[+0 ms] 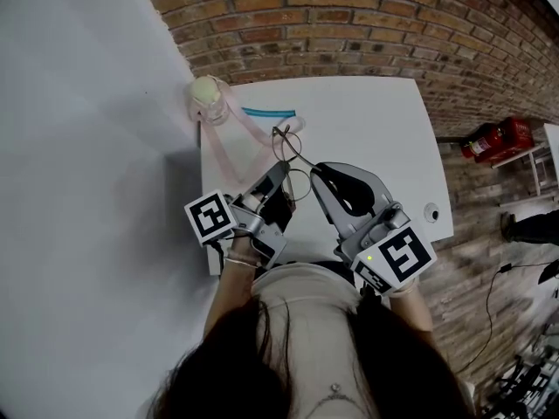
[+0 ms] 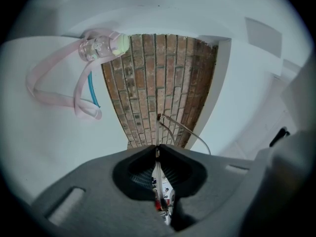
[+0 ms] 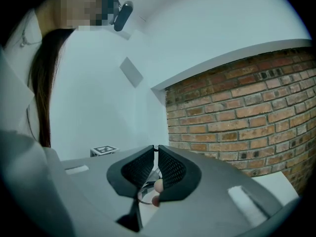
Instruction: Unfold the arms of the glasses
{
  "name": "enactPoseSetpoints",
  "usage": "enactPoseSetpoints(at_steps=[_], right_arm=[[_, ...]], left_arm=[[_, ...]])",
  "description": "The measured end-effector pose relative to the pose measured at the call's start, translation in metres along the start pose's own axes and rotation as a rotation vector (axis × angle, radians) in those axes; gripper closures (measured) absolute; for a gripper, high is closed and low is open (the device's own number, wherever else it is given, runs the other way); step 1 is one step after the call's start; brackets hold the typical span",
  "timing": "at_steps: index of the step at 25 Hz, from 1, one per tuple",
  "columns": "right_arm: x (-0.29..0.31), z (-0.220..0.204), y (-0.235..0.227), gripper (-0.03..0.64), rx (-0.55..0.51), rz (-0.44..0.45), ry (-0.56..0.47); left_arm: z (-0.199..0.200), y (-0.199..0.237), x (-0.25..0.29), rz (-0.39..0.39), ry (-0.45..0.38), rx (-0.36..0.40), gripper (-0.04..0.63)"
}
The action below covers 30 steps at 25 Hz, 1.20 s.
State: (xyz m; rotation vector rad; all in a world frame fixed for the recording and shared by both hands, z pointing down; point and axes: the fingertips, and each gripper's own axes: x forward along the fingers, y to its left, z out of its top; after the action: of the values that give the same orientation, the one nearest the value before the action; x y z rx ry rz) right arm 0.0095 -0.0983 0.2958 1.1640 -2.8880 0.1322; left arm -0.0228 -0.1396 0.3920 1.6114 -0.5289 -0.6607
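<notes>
we see glasses [image 1: 282,134] held mid-air over table [image 1: 367,120] btw both grippers: left gripper [image 2: 157,149] jaws clamped on a thin arm, right gripper [image 3: 155,151] nearly closed on frame; unfolding prob underway, not finished

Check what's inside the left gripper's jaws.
The left gripper is shut on a thin arm of the glasses; the clamped stretch is hidden by the pads.
</notes>
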Motion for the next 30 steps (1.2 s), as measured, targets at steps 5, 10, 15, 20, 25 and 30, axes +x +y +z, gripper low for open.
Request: enactPoseSetpoints(at_steps=[5, 10, 15, 20, 25, 30], right_arm=[[0.002, 0.006, -0.003, 0.583, -0.012, -0.001, -0.009], [0.007, 0.01, -0.003, 0.583, -0.022, 0.0, -0.022], [0.007, 0.013, -0.005, 0.584, -0.033, -0.004, -0.021], [0.009, 0.017, -0.008, 0.583, -0.039, -0.008, -0.029], [0.008, 0.02, -0.01, 0.583, -0.041, -0.017, -0.037], [0.007, 0.022, -0.012, 0.584, -0.046, -0.026, -0.044]], left_arm=[[-0.001, 0.001, 0.0, 0.003, 0.007, 0.001, 0.569], [0.0, 0.002, 0.0, -0.002, 0.012, 0.001, 0.569], [-0.001, 0.001, -0.001, -0.004, 0.018, 0.0, 0.569], [-0.002, 0.002, 0.0, -0.004, 0.029, 0.0, 0.569], [-0.004, 0.001, 0.001, -0.006, 0.037, 0.002, 0.569], [-0.006, 0.001, 0.001, -0.01, 0.048, 0.005, 0.569]])
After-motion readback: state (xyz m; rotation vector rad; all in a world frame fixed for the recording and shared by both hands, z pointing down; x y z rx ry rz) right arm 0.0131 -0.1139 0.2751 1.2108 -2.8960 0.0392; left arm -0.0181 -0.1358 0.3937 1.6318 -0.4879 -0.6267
